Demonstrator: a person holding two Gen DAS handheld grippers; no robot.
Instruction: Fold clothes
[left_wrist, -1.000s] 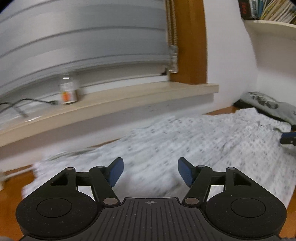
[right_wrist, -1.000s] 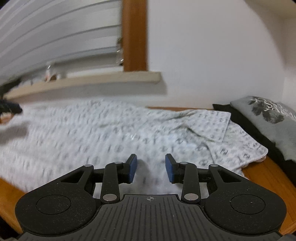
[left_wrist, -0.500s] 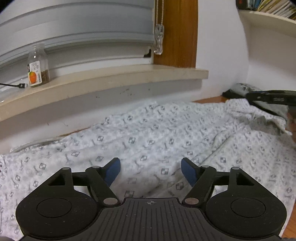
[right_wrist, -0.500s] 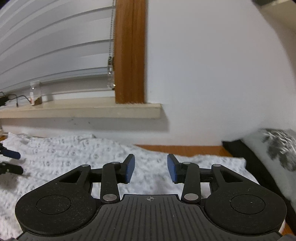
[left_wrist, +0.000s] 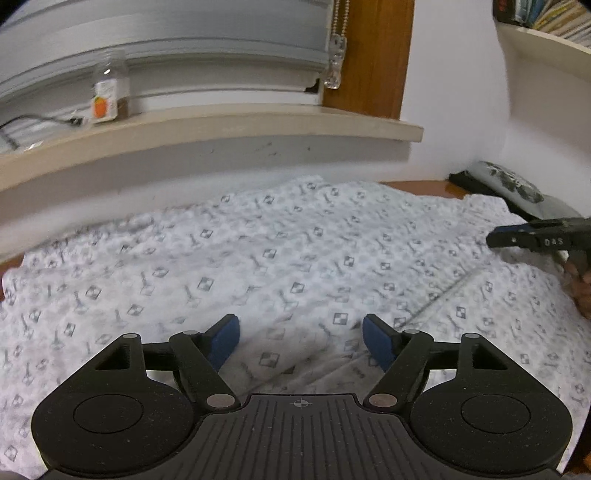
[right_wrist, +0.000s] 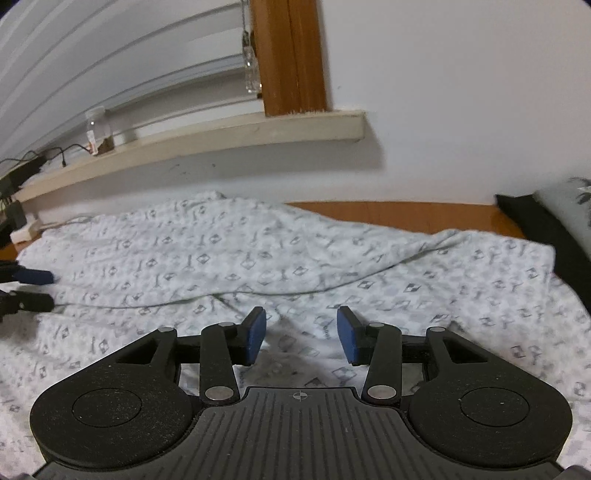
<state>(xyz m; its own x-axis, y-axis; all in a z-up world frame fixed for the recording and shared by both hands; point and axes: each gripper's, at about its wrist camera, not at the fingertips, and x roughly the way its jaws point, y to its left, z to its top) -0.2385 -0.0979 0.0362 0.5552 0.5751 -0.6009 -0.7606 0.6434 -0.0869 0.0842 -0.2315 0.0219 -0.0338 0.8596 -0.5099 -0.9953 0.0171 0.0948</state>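
A white garment with a small grey print (left_wrist: 280, 258) lies spread over the wooden surface below the window sill; it fills the right wrist view too (right_wrist: 229, 258). My left gripper (left_wrist: 301, 338) hovers low over its near part, open, nothing between the blue pads. My right gripper (right_wrist: 301, 332) is also open, just above a fold ridge in the cloth. The right gripper's fingers (left_wrist: 532, 238) show at the right edge of the left wrist view, and the left gripper's fingertips (right_wrist: 33, 277) at the left edge of the right wrist view.
A window sill (left_wrist: 221, 125) runs along the back with a clear jar (left_wrist: 109, 92) and a cable on it. A blind cord (left_wrist: 334, 70) hangs by the wooden frame. A grey-and-black pillow (left_wrist: 509, 184) lies at the far right, a bookshelf (left_wrist: 546, 29) above it.
Both grippers have dropped lower over the garment; the right one has tilted down from the wall toward the cloth. Both stay open.
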